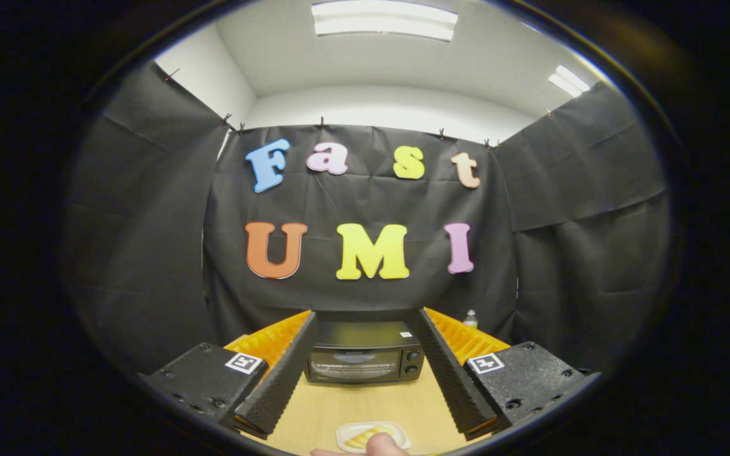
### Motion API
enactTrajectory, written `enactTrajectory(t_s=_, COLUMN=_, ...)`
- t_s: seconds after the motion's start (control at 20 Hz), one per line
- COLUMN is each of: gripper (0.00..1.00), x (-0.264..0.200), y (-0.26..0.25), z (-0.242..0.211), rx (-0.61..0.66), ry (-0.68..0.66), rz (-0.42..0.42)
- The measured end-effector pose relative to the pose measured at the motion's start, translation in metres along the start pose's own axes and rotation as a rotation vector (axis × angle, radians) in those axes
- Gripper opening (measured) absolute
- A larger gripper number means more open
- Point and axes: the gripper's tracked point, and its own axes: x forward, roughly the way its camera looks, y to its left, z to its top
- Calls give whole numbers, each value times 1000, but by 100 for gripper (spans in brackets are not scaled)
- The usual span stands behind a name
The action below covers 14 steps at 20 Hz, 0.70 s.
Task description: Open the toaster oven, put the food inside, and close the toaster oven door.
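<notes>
A black toaster oven (363, 359) stands at the far end of the wooden table (371, 405), its glass door closed and two knobs on its right side. A small white plate (373, 436) with yellow food (365, 437) lies on the table, close to me and between the fingers' bases. A person's fingertip (384, 446) touches the plate's near edge. My gripper (363, 320) is open, its fingers spread wide, held above the table. The oven appears between the two fingers and beyond them. Nothing is held.
Black cloth walls close the booth on three sides behind the oven. A small clear bottle (470, 318) stands at the back right of the table, past the right finger.
</notes>
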Motion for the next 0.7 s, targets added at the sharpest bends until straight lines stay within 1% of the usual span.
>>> enactTrajectory(t_s=0.05, gripper=100, x=3, y=-1, z=-4, rx=8, ry=4, rz=10)
enactTrajectory(t_s=0.25, gripper=100, x=19, y=-22, z=-19, rx=36, ry=19, rz=-1)
enactTrajectory(t_s=0.35, gripper=100, x=32, y=-22, z=-29, rx=30, ry=39, rz=19)
enactTrajectory(t_s=0.4, gripper=100, x=42, y=-24, z=-32, rx=21, ry=43, rz=29)
enactTrajectory(t_s=0.6, gripper=100, x=87, y=-35, z=-45, rx=24, ry=57, rz=21)
enactTrajectory(t_s=0.7, gripper=100, x=113, y=-31, z=-44, rx=40, ry=58, rz=44)
